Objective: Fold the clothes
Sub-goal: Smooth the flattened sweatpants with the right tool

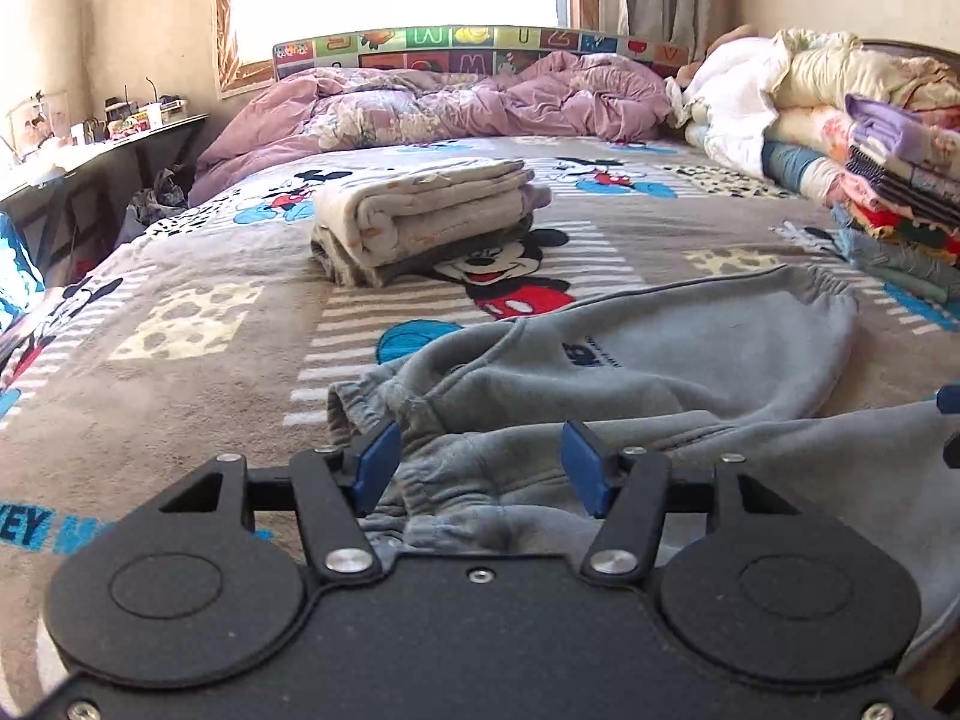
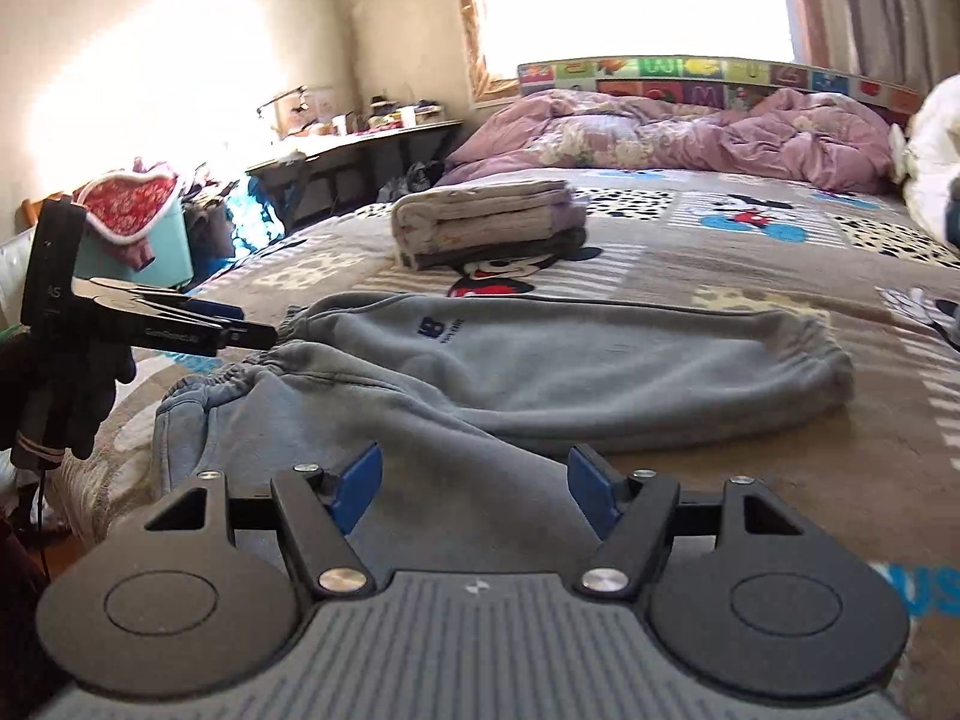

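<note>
Grey-blue sweatpants lie on the Mickey Mouse bedspread, legs stretched to the right, also in the right wrist view. My left gripper is open, its blue pads either side of the waistband end of the sweatpants; it shows from the side in the right wrist view. My right gripper is open, just above the near leg fabric. A folded stack of clothes sits further back on the bed, and shows in the right wrist view.
A crumpled purple duvet lies at the headboard. Piled quilts and folded clothes line the right side. A cluttered desk and a teal bin with red cloth stand left of the bed.
</note>
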A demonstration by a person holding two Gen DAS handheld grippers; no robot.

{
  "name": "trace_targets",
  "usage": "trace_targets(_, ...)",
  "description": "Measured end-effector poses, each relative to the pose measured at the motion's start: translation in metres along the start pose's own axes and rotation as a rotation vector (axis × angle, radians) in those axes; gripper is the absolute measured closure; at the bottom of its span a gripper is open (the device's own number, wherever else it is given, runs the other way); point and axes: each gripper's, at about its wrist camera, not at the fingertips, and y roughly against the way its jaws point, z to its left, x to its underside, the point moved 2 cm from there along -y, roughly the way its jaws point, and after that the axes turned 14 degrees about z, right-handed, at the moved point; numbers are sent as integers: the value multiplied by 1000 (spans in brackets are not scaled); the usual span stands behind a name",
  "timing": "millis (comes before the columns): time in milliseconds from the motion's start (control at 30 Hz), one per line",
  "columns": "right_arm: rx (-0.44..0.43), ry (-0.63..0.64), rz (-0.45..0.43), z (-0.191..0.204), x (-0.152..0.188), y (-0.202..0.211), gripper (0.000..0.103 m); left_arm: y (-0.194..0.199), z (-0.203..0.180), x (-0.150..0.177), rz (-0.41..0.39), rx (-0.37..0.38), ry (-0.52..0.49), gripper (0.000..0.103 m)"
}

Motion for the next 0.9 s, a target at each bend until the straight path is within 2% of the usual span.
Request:
trace_targets(67,15,-23,-13,-12,19,16,35,1,-16,15,21,49,-38,45)
trace_targets(100,22,-33,11,-15,27,14,35,-8,-24,25,100,48,-61,46)
trace_targets(167,37,-46,59,-20,43,10,35,-23,-38,51,159,-26,-146,45)
trace_targets(267,93,27,128,-10,64,-3,36,0,-47,53,128,-68,-111,46)
trace_targets(300,94,51,115,-4,65,1,36,12,-51,58,63,-65,-109,46)
trace_targets(367,80,84,43,7,67,14,37,21,-62,67,-2,-50,-114,46)
trace_targets(400,105,92,14,9,70,17,36,18,-67,72,10,-38,-118,44)
trace_targets(433,128,99,-1,10,72,19,32,7,-68,77,86,-30,-113,42)
trace_targets(467,140,94,52,8,76,10,31,-4,-69,83,161,-23,-108,42)
trace_targets(500,121,74,133,3,81,0,30,-1,-66,84,148,-13,-89,41)
trace_targets(567,95,57,109,0,82,10,32,11,-61,79,163,10,-37,41)
trace_targets(633,88,53,79,-2,79,25,37,23,-65,87,111,-13,-54,41)
trace_targets(733,110,25,0,-9,84,45,37,35,-69,92,70,-46,-63,41)
trace_targets(800,129,20,-37,-11,85,54,37,47,-67,91,11,-86,-65,41)
trace_targets(900,178,48,-107,-11,85,71,37,59,-65,88,-52,-201,-133,40)
